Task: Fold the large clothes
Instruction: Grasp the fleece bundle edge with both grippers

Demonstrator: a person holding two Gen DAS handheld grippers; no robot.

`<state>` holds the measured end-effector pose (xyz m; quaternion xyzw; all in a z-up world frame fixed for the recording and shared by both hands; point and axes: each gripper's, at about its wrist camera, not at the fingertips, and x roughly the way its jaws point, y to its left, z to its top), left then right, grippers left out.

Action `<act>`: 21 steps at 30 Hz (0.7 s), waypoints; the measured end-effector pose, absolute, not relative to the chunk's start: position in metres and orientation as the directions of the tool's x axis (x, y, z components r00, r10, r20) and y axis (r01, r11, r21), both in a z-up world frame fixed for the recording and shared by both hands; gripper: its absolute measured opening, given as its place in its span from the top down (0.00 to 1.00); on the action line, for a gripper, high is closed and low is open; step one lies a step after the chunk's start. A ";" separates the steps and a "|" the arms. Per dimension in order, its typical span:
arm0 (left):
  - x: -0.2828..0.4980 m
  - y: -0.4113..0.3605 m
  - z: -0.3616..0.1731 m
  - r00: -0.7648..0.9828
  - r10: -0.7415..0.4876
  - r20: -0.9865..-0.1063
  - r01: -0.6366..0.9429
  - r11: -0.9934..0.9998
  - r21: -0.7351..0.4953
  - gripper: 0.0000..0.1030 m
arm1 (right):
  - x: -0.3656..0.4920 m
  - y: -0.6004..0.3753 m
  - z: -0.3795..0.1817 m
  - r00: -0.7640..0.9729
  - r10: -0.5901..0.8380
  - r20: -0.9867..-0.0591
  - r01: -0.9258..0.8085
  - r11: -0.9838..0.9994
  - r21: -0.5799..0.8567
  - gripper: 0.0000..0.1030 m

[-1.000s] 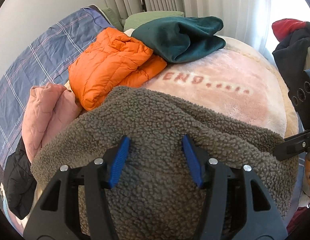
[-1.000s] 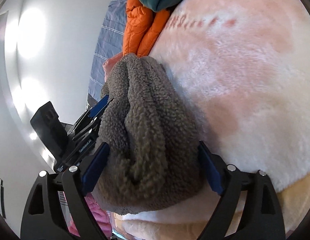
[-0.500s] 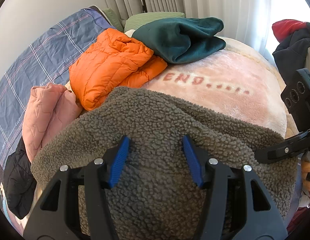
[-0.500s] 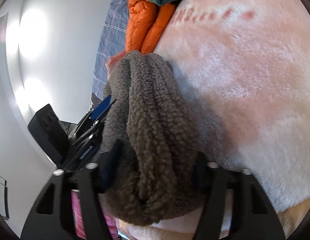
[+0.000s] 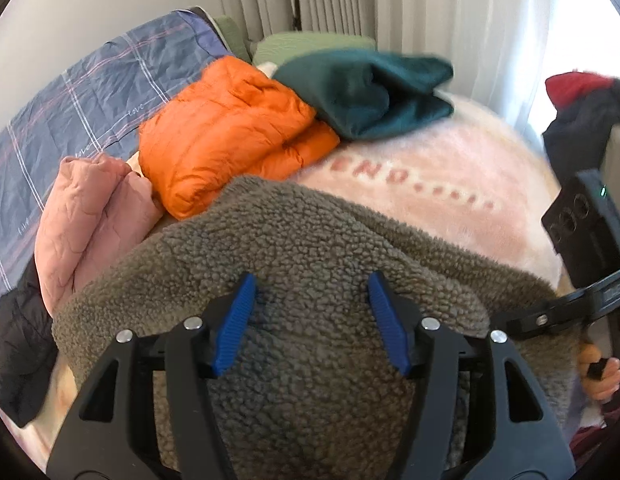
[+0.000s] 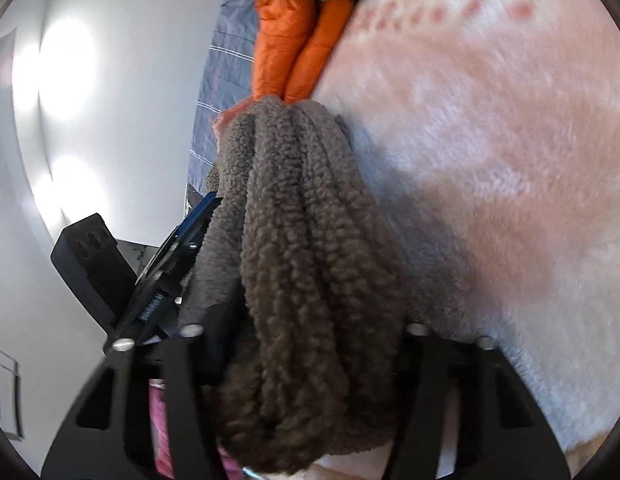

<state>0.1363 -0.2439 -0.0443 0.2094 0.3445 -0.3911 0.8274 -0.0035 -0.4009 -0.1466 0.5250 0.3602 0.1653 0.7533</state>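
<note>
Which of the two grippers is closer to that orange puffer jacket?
Left. The left gripper sits on the grey fleece just in front of the orange jacket; the right gripper pinches the fleece's far end.

Bed [image 5: 450, 152]: topped with a fluffy pink blanket [image 5: 430, 200] with "END....." lettering, and a blue plaid sheet [image 5: 70, 112] along the left side. On it I see a grey fleece garment [image 5: 310, 248] bunched at the near edge, an orange puffer jacket [image 5: 226, 136] folded behind it, a dark teal garment [image 5: 370, 96] overlapping the puffer's far end, a pink quilted jacket [image 5: 90, 216] left, something black [image 5: 18, 344] near left, and a green pillow [image 5: 310, 42] at the head.
</note>
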 end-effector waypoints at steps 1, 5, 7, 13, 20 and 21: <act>0.137 -0.232 -0.036 0.470 -0.525 -0.709 0.776 0.629 0.049 0.28 | -0.007 -0.400 -0.141 0.694 0.607 -0.387 0.123 0.430 0.894 0.55; 0.147 -0.163 -0.020 0.584 -0.526 -0.618 0.657 0.753 -0.020 0.05 | -0.011 -0.395 -0.133 0.710 0.560 -0.427 0.110 0.510 0.853 0.54; 0.163 -0.132 -0.027 0.596 -0.498 -0.630 0.590 0.804 -0.078 0.04 | -0.011 -0.395 -0.135 0.712 0.562 -0.421 0.107 0.506 0.856 0.53; 0.218 -0.073 -0.078 0.442 -0.593 -0.672 0.425 0.799 -0.425 0.02 | -0.015 -0.393 -0.132 0.726 0.521 -0.449 0.117 0.549 0.827 0.47; 0.252 -0.075 -0.113 0.374 -0.692 -0.617 0.415 0.720 -0.556 0.02 | -0.015 -0.392 -0.131 0.721 0.488 -0.491 0.138 0.594 0.793 0.34; 0.256 -0.074 -0.117 0.366 -0.706 -0.606 0.414 0.707 -0.574 0.02 | -0.015 -0.394 -0.133 0.717 0.498 -0.487 0.138 0.583 0.800 0.33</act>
